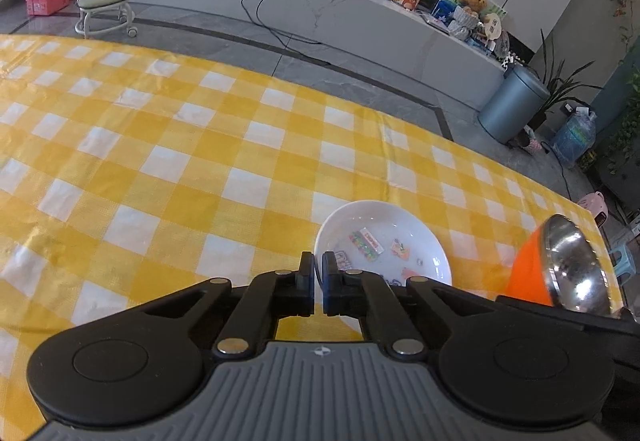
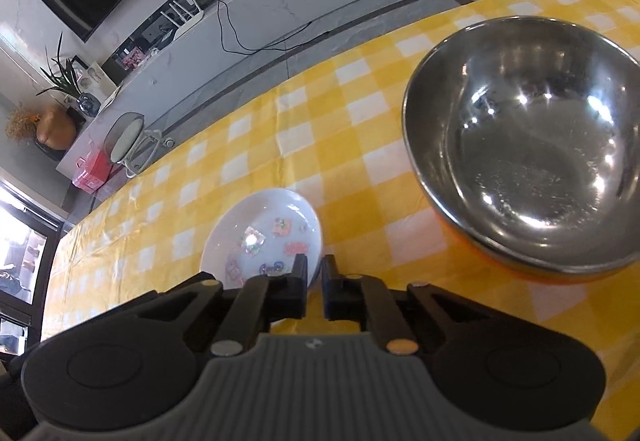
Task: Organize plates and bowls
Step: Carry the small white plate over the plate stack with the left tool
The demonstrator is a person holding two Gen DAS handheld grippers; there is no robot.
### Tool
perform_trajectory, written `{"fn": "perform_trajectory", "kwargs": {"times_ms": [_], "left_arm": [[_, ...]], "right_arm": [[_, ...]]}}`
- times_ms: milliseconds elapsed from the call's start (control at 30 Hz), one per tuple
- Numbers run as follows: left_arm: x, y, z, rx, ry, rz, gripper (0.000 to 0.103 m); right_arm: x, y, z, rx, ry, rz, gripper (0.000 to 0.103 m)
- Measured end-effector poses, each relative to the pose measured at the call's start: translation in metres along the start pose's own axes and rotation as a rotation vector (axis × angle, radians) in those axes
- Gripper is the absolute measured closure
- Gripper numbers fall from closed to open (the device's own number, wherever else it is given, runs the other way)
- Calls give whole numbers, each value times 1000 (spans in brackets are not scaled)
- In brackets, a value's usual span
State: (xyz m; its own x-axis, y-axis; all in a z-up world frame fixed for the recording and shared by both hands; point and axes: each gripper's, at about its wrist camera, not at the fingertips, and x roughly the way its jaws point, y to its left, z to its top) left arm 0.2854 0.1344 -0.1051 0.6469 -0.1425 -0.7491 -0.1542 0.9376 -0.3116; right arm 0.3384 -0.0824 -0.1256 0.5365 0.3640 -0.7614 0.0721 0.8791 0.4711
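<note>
White bowl [image 1: 384,241], printed with small coloured motifs, sits on the bench's yellow checked cloth [image 1: 160,145]. I see the left gripper [image 1: 318,269] with its jaws clamped on the bowl's near-left rim, and the right gripper [image 2: 315,273] with its jaws clamped on the near-right rim. A steel bowl [image 2: 528,161] with orange exterior stands just right, apart.

A plate [image 1: 384,237] sits on the tablecloth [image 1: 160,161], a bowl [image 2: 528,169] to its right; both grippers clamp the plate's near rim.
</note>
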Motion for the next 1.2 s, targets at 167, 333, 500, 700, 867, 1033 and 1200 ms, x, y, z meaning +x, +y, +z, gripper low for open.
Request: {"fn": "perform_trajectory", "kwargs": {"times_ms": [167,333,500,700,867,1033,1200], "left_arm": [[-27,-10,-7,-2,5,13,100],[-66,-14,-22,-40,-3,14,100],[-111,-12,-40,-101,-32,8,101],[-161,-14,-62,-133,-83,-11,101],[-193,-15,-83,-163,-85,-46,101],[-219,-14,-109,-195,-98,-87,101],[-233,-14,-132,-178,-94,-99,102]], "right_arm": [[-26,0,-5,-9,7,12,99],[-59,2,-19,-32,29,22,99],[-92,9,-39,-89,53,37,99],[-142,16,-63,-156,60,62,97],[-188,16,-83,-196,38,79,97],[-228,9,-110,-211,-4,92,97],[-250,-4,-139,-187,-33,106,98]]}}
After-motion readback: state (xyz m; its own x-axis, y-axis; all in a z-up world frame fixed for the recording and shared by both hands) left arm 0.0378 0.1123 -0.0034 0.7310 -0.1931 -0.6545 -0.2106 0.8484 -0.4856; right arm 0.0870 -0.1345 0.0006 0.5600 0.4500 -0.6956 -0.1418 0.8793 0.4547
